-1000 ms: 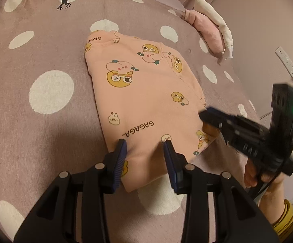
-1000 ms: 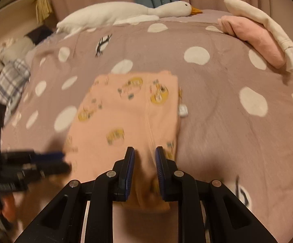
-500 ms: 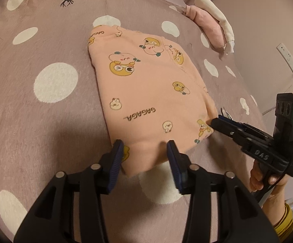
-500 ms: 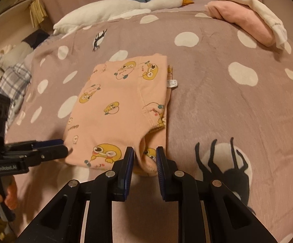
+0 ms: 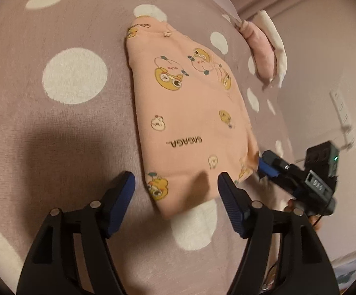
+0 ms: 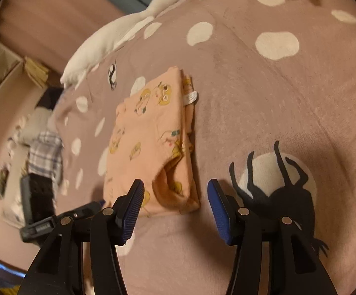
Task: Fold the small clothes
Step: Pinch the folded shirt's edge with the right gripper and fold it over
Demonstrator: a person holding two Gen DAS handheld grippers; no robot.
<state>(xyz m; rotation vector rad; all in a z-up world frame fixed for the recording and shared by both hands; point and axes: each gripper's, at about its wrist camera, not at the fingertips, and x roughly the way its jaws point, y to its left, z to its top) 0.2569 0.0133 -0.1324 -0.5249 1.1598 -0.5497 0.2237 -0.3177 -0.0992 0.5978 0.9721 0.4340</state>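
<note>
One peach garment [image 5: 190, 120], folded flat on your polka-dot bed [image 5: 74, 78], your two tongs both spread wide and empty, left tongs [image 5: 176, 186] at its near edge, right tongs [image 6: 175, 196] likewise, only the right view shows one goose plush [image 6: 118, 34].

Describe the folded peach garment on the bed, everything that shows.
The peach garment is soft, fleecy-looking cloth printed with yellow cartoon ducks and the word GAGAGA. It lies flat on the dotted blanket, folded into a rough rectangle of several layers, their edges stacked along one side. A small white label sticks out there. An opening gapes at the near end. Both tools, the left and right, are open and hold nothing.
</note>
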